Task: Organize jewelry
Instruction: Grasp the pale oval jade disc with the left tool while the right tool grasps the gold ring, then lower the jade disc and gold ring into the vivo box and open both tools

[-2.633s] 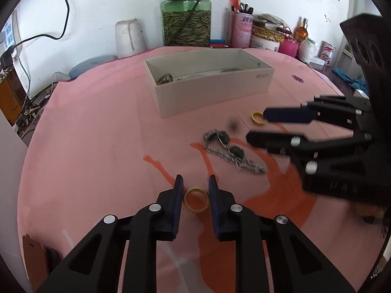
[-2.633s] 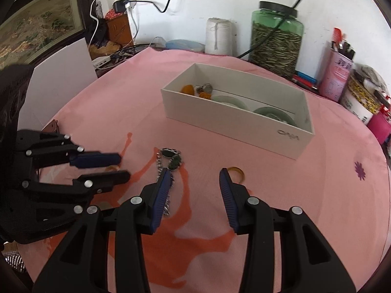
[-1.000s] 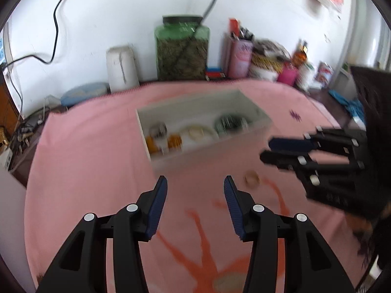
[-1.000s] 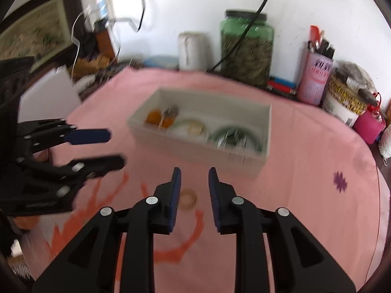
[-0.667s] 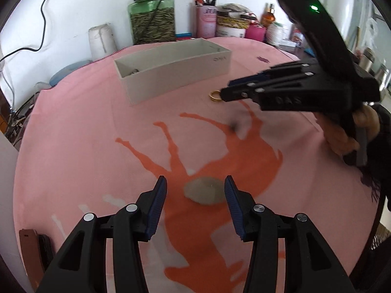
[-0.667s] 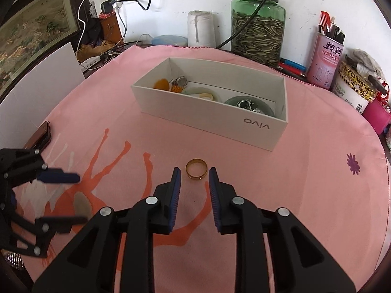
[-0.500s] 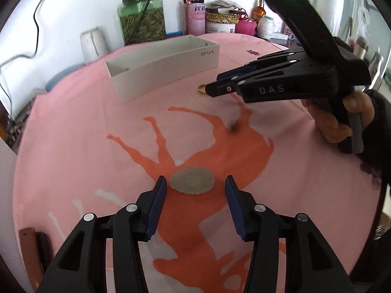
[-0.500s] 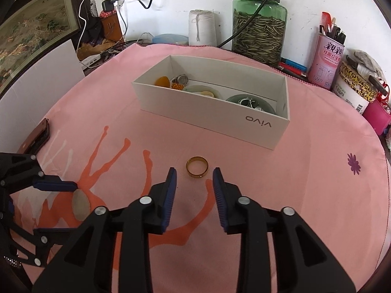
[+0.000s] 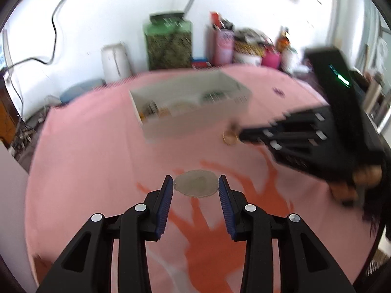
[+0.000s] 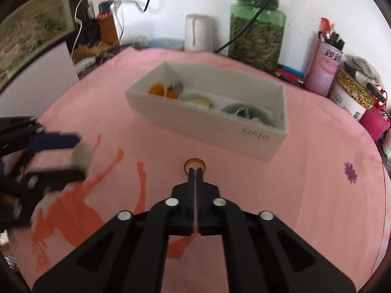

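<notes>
A flat grey oval pendant (image 9: 196, 183) sits between the fingertips of my left gripper (image 9: 195, 187). The jaws are closing on it and both pads touch its edges. The right wrist view shows the same pendant (image 10: 81, 155) in my left gripper (image 10: 80, 156), just above the pink cloth. My right gripper (image 10: 195, 169) is shut, its tips at the near rim of a gold ring (image 10: 194, 165) lying on the cloth. I cannot tell whether the rim is pinched. The white box (image 10: 207, 124) behind it holds amber pieces, jade bangles and a chain. The left wrist view shows the box (image 9: 195, 124), the ring (image 9: 230, 138) and my right gripper (image 9: 244, 135).
At the back wall stand a green jar (image 10: 256, 31), a white roll (image 10: 198, 33), a pink tin of pens (image 10: 322, 68) and other pots. A white board (image 10: 36, 78) leans at the left. A hand (image 9: 366, 175) holds the right gripper.
My left gripper has narrowed onto the grey pendant and risen, so the box now shows from higher up. My right gripper's jaws have shut at the gold ring.
</notes>
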The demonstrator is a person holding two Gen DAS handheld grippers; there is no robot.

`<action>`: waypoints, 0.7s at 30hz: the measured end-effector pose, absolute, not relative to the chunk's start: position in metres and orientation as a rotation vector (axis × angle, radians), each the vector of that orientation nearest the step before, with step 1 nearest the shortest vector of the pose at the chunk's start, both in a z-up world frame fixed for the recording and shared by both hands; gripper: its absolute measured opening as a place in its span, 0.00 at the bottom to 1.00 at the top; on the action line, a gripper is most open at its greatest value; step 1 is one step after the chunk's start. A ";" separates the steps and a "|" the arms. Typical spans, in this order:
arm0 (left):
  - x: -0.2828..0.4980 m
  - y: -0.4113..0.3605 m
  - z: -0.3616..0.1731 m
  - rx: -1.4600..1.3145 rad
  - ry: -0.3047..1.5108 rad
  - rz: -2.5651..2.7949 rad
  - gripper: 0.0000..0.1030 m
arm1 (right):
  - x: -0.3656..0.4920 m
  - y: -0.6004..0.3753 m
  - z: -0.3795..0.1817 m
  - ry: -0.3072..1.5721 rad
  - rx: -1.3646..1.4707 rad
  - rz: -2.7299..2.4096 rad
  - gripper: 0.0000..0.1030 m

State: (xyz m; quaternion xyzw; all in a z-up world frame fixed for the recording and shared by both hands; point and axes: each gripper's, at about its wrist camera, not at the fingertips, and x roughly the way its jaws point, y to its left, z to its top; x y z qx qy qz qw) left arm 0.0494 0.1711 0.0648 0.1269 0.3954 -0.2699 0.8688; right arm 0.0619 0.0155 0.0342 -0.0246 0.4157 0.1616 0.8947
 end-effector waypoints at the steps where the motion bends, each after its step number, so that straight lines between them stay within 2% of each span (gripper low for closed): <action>1: 0.058 0.170 0.070 0.254 0.818 -0.559 0.37 | 0.065 0.011 0.043 0.845 -0.028 0.333 0.00; 6: 0.108 0.160 0.089 0.179 0.795 -0.525 0.37 | 0.078 -0.002 0.063 0.828 0.028 0.351 0.01; 7: 0.113 0.159 0.089 0.170 0.797 -0.525 0.37 | 0.075 -0.002 0.060 0.835 0.025 0.359 0.03; 8: 0.118 0.158 0.089 0.163 0.797 -0.526 0.37 | 0.072 0.000 0.056 0.839 0.011 0.360 0.24; 9: 0.122 0.155 0.088 0.166 0.794 -0.525 0.37 | 0.068 0.004 0.050 0.838 -0.018 0.355 0.52; 10: 0.124 0.153 0.087 0.170 0.793 -0.524 0.37 | 0.065 0.007 0.044 0.828 -0.045 0.343 0.55; 11: 0.125 0.152 0.087 0.171 0.794 -0.523 0.37 | 0.065 0.012 0.038 0.832 -0.071 0.338 0.54; 13: 0.129 0.151 0.085 0.167 0.801 -0.524 0.37 | 0.073 0.020 0.026 0.870 -0.090 0.349 0.45; 15: 0.132 0.149 0.083 0.166 0.803 -0.522 0.37 | 0.084 0.026 0.014 0.921 -0.107 0.345 0.29; 17: 0.136 0.146 0.082 0.161 0.804 -0.522 0.37 | 0.085 0.029 0.014 0.907 -0.129 0.332 0.19; 21: 0.141 0.144 0.082 0.151 0.802 -0.526 0.37 | 0.079 0.023 0.022 0.886 -0.094 0.346 0.19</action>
